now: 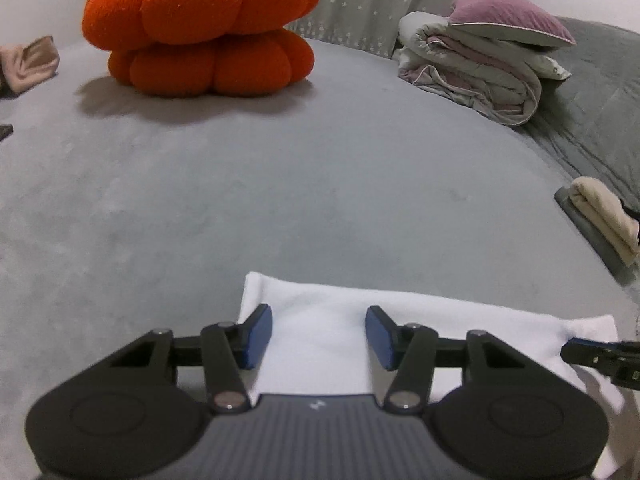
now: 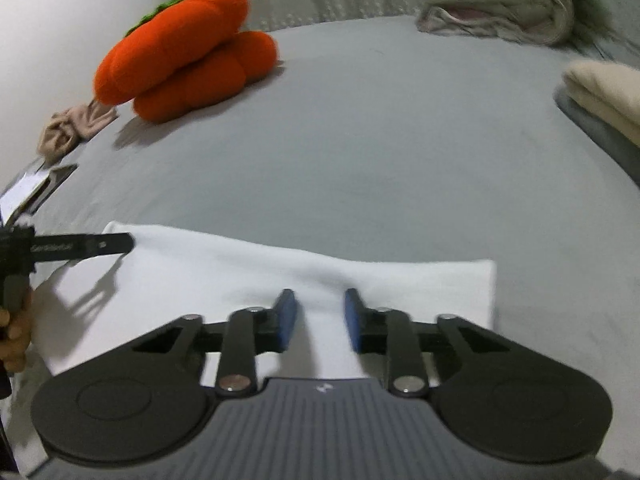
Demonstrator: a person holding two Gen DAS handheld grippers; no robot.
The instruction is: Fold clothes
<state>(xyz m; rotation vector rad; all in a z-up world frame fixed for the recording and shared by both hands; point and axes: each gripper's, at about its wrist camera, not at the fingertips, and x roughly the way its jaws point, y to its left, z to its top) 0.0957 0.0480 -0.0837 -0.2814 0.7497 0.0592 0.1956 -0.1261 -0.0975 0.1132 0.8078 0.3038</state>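
Observation:
A white folded garment (image 1: 320, 336) lies flat on the grey bed, near the front edge. My left gripper (image 1: 319, 334) hovers over its left part, open, with nothing between the blue pads. In the right wrist view the same white garment (image 2: 240, 272) spreads as a wide rectangle. My right gripper (image 2: 316, 318) is open above its right half, pads apart and empty. The right gripper's tip (image 1: 592, 354) shows at the left view's right edge. The left gripper (image 2: 80, 246), held by a hand (image 2: 14, 340), shows at the right view's left edge.
An orange pumpkin cushion (image 1: 200, 28) sits at the back left. A folded quilt with a purple pillow (image 1: 488, 60) lies at the back right. A beige folded garment (image 1: 604, 212) rests on a grey one at the right. A crumpled beige cloth (image 2: 76, 128) lies far left.

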